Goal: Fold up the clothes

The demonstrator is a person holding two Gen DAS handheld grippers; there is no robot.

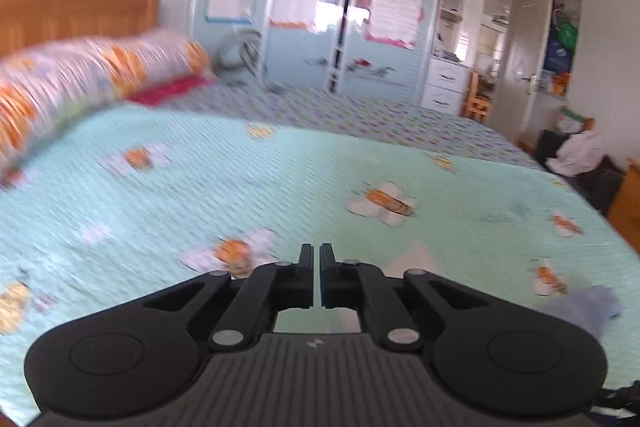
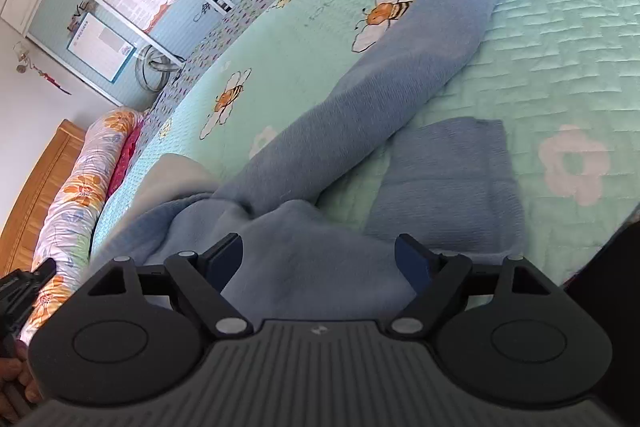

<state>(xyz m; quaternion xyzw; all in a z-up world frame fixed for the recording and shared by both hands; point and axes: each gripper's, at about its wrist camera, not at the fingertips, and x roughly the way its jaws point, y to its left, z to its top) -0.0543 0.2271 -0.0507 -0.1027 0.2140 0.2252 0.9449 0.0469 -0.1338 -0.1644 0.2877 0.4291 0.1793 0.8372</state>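
Blue trousers (image 2: 360,115) sprawl on the bed's mint bee-print quilt (image 2: 540,67), the waist bunched right under the right tool (image 2: 320,259), one leg stretching away ahead, the other folded short to its right. Its jaws stand wide, gripping nothing. Left tool (image 1: 316,263) is closed, empty, above bare quilt.

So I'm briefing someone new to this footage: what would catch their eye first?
Probably the blue garment stretched in a long diagonal across the mint bee-print bedspread, right ahead of the open right gripper. In the left view, the shut left gripper points over the bed toward the poster-covered wardrobe.
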